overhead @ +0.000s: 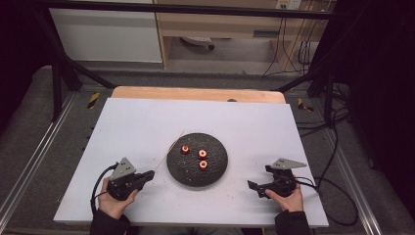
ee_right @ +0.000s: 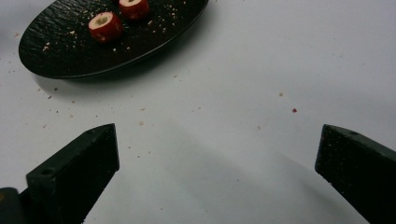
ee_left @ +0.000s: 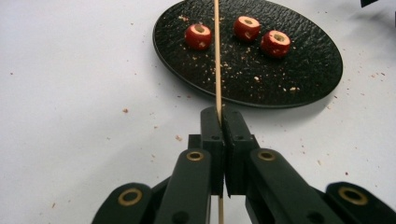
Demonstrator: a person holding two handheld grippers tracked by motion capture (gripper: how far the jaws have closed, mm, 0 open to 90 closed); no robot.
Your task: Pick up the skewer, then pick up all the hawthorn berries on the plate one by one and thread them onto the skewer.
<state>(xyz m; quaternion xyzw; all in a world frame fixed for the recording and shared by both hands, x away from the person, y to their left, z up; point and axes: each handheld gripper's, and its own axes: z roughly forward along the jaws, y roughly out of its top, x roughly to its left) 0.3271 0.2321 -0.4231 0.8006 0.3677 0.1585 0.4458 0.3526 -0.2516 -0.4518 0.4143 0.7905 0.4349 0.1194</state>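
Note:
A round black plate (overhead: 215,172) lies in the middle of the white table and carries three red cored pieces (overhead: 202,153). My left gripper (overhead: 148,175) sits left of the plate, shut on a thin wooden skewer (overhead: 170,148) that slants up and right past the plate's rim. In the left gripper view the skewer (ee_left: 217,51) runs from the pinched jaws over the plate (ee_left: 303,79), between the red pieces (ee_left: 198,36). My right gripper (overhead: 258,188) rests right of the plate, open with nothing between its jaws; its view shows the plate (ee_right: 60,60) and two red pieces (ee_right: 105,26).
Crumbs are scattered on the plate and on the white table (overhead: 147,122) around it. A wooden board edge (overhead: 195,93) runs along the table's far side. Cables (overhead: 333,147) trail off the right side, and metal frame rails flank the table.

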